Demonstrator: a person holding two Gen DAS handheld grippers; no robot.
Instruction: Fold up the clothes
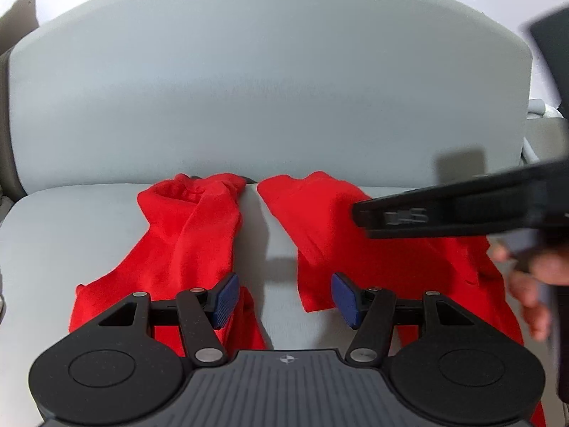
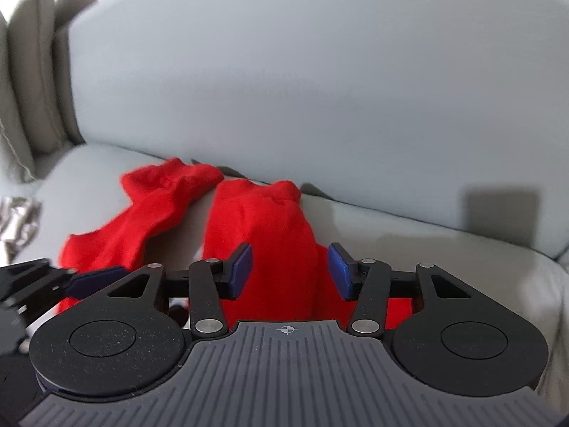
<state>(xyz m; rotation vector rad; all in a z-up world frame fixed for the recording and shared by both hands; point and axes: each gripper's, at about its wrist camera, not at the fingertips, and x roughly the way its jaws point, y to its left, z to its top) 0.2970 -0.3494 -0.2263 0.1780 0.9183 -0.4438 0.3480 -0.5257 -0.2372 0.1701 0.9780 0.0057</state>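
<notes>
My left gripper (image 1: 284, 297) and right gripper (image 2: 290, 272) both hang partly open, gripping nothing, above the red trousers (image 1: 192, 235) spread legs-apart on the grey sofa (image 1: 270, 82).

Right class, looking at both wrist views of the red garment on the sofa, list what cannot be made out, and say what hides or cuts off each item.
- Red garment: its near end, hidden in both views by the tongs' bodies.
- Its right part, left wrist view: partly covered by the right tongs, blurred.
- Striped cloth, right wrist view: cut off by the left edge, blurred.
- Left tongs, right wrist view: blurred.
</notes>
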